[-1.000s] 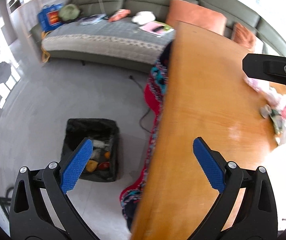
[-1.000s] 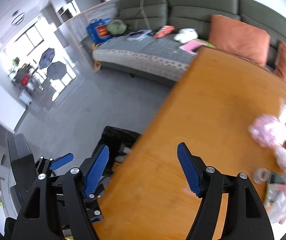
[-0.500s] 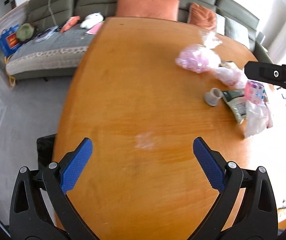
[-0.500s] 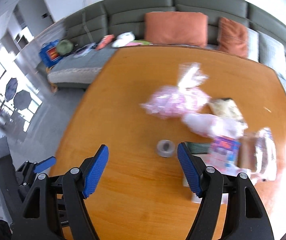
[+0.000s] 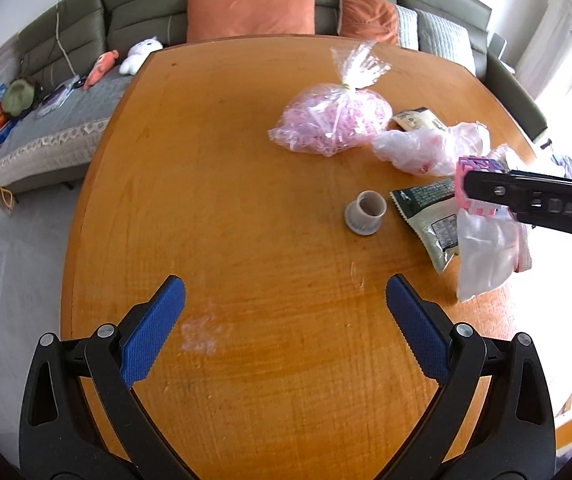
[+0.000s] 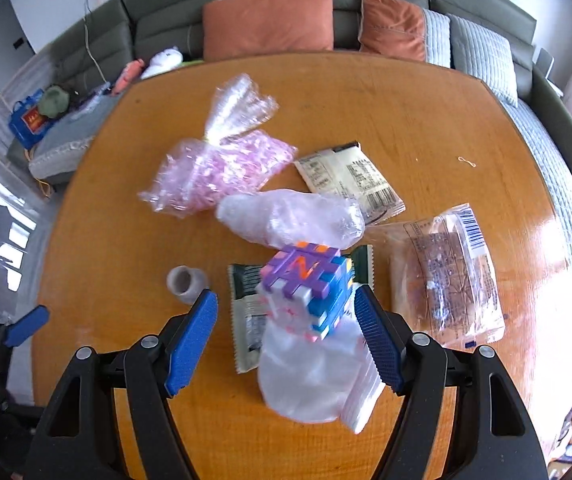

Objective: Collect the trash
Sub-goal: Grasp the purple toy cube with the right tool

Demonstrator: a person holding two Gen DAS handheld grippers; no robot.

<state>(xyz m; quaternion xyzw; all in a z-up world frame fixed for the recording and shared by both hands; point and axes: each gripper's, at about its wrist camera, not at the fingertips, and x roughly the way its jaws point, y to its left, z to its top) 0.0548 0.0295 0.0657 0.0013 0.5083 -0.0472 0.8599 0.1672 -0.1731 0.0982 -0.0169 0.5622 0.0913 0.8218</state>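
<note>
Orange wooden table holds crumpled plastic wrappers; both the left hand-held gripper and the right hand-held gripper gape wide, empty.

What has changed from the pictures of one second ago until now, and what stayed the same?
Both grippers swung from the table edge, above the black trash bin on the floor, to over the orange wooden table. The right gripper now straddles the multicoloured puzzle cube without gripping it; the left gripper hangs over bare wood. Nothing was taken or released; both jaws stayed open and the trash lies unmoved.
</note>
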